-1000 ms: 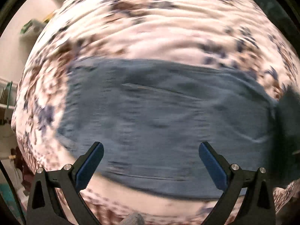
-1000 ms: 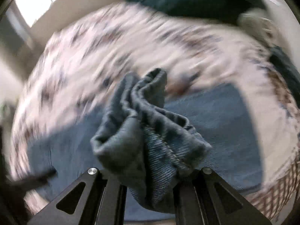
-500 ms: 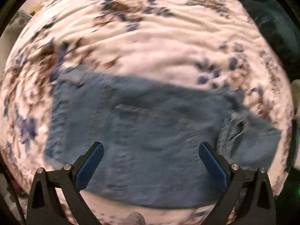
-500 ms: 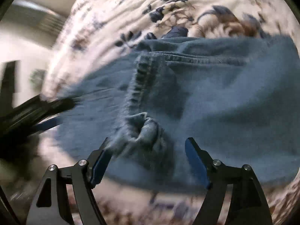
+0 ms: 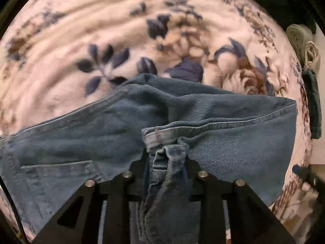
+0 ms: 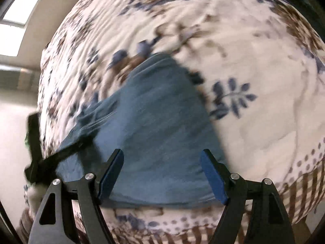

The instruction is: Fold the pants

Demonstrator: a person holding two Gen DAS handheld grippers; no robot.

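Note:
The blue denim pants (image 5: 223, 142) lie folded on a floral blanket (image 5: 142, 30). My left gripper (image 5: 166, 158) is shut on a bunched hem of the pants, with the cloth draping over both fingers. In the right wrist view the pants (image 6: 154, 122) lie flat and blurred ahead. My right gripper (image 6: 162, 174) is open and empty just above their near edge. The left gripper (image 6: 40, 158) shows as a dark blur at the pants' left corner.
The blanket (image 6: 254, 50) covers a bed. Rolled grey and dark green garments (image 5: 304, 61) lie at the bed's right edge in the left wrist view. A window and pale wall (image 6: 16, 20) stand at the far left.
My left gripper went from open above the pants to shut on a bunch of denim. My right gripper let go of the cloth it held and opened.

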